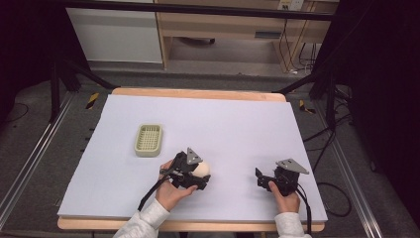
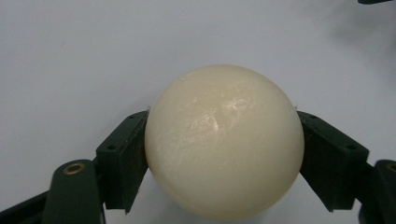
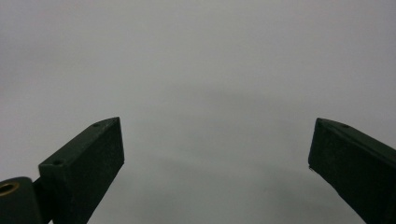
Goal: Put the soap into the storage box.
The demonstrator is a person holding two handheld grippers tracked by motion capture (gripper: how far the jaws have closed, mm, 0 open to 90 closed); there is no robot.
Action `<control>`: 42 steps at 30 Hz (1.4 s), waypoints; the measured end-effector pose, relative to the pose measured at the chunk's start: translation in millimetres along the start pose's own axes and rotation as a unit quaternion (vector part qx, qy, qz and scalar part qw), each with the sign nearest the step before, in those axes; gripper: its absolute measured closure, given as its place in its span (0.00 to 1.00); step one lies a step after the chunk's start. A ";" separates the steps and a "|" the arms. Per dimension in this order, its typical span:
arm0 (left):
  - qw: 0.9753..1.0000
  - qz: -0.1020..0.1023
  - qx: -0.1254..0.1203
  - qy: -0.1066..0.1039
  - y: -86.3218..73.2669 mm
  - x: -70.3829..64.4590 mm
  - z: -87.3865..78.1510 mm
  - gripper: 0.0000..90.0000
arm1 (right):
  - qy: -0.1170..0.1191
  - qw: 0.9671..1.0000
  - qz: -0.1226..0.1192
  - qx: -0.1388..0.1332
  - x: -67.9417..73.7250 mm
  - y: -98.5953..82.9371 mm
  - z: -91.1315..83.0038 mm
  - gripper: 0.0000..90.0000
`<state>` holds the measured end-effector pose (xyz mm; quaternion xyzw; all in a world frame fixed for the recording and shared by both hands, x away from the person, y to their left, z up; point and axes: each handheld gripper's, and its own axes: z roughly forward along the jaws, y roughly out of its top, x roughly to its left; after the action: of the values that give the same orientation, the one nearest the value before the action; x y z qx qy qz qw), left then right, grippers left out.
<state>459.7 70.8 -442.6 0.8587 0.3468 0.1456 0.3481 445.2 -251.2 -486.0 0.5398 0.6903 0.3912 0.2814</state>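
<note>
2 grippers at the near edge of the table (image 1: 223,119). Left gripper (image 1: 197,174) has its jaws pressed on both sides of a cream ball (image 2: 224,142), gripped across the widest part, likely so the round thing can't squirt out. Ball sits low over the sheet, near centre front. Right gripper (image 1: 265,181) idles at 3 o'clock from the ball, well apart, jaws spread wide with nothing between them (image 3: 215,154), probably kept clear. Green basket (image 1: 148,140) lies at 10 o'clock from the ball, likely the drop spot.
</note>
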 end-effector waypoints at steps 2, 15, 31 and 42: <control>1.000 -0.004 -0.002 0.002 0.4 4.4 -3.7 0.26 | 0.000 1.000 0.000 0.000 0.0 0.0 0.1 0.04; 1.000 -0.014 -0.010 0.016 2.9 22.8 -18.4 0.26 | 0.000 1.000 0.000 0.000 -0.1 0.0 0.1 0.04; 0.999 -0.029 -0.016 0.036 -0.8 46.4 -34.7 0.26 | 0.000 1.000 0.000 0.000 -0.1 0.0 0.1 0.04; 0.998 -0.039 -0.019 0.049 -2.2 61.1 -43.0 0.26 | 0.000 1.000 0.000 0.000 -0.2 0.0 0.1 0.04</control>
<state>481.3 135.9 -412.9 0.8295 0.3941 0.1800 0.3526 445.3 -251.3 -486.1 0.5401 0.6898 0.3913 0.2818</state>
